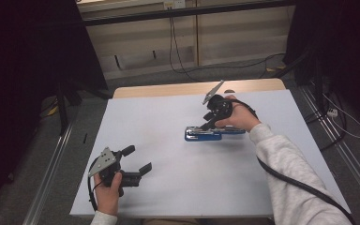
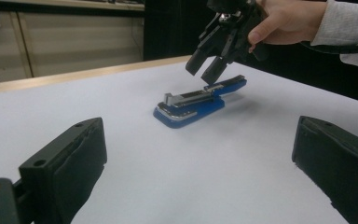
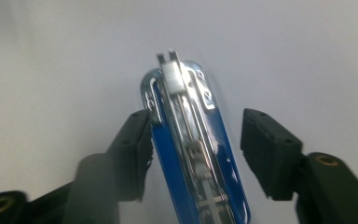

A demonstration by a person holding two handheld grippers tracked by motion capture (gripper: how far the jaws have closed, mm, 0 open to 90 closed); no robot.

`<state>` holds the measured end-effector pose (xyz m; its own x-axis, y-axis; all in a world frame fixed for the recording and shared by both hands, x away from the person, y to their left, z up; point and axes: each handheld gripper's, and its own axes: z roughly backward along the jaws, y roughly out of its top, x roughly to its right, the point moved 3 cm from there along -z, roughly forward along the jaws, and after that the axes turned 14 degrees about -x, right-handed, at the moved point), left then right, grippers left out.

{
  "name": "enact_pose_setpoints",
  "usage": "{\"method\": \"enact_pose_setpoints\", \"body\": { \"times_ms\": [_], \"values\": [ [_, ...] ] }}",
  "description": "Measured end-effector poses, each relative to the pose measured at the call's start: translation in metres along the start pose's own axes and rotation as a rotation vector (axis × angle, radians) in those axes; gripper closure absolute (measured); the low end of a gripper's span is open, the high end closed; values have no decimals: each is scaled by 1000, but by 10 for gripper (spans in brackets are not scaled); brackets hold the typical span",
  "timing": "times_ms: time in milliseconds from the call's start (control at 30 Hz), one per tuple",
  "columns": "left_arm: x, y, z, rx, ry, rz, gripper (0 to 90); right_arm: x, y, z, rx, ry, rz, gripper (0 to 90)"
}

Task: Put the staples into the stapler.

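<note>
The stapler [image 1: 209, 133] lies flat on the table [image 1: 168, 187], right of its middle, its length running across the table. The right tongs [image 1: 207, 123] stand over the stapler's far side, tilted down at it, their jaws apart with the stapler between them. The left tongs [image 1: 137, 159] sit well apart from the stapler, to its left and nearer the person, just above the table, pointing toward the stapler.

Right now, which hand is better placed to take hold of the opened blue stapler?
Right. Its tool hangs directly over the blue and chrome stapler, jaws open on either side of it. The left tool sits open near the table's front edge, well apart.
</note>
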<state>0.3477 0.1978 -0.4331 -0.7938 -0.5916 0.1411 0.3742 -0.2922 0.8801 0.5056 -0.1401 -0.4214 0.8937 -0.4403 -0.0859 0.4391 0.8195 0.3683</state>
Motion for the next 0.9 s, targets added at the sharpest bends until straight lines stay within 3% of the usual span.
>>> {"method": "enact_pose_setpoints", "body": {
  "times_ms": [167,433,533,900],
  "values": [
    [1,3,-12,-55,-25,5,30,2,-22,5,33,-3,-45,323],
    [-3,10,-26,-89,-13,34,30,3,-44,10,59,-32,-99,206],
    [-5,13,-30,-93,-3,27,30,2,-55,14,74,-44,-121,177],
    [-10,19,-47,-137,3,16,30,-1,-78,17,106,-67,-159,147]
  ]
}}
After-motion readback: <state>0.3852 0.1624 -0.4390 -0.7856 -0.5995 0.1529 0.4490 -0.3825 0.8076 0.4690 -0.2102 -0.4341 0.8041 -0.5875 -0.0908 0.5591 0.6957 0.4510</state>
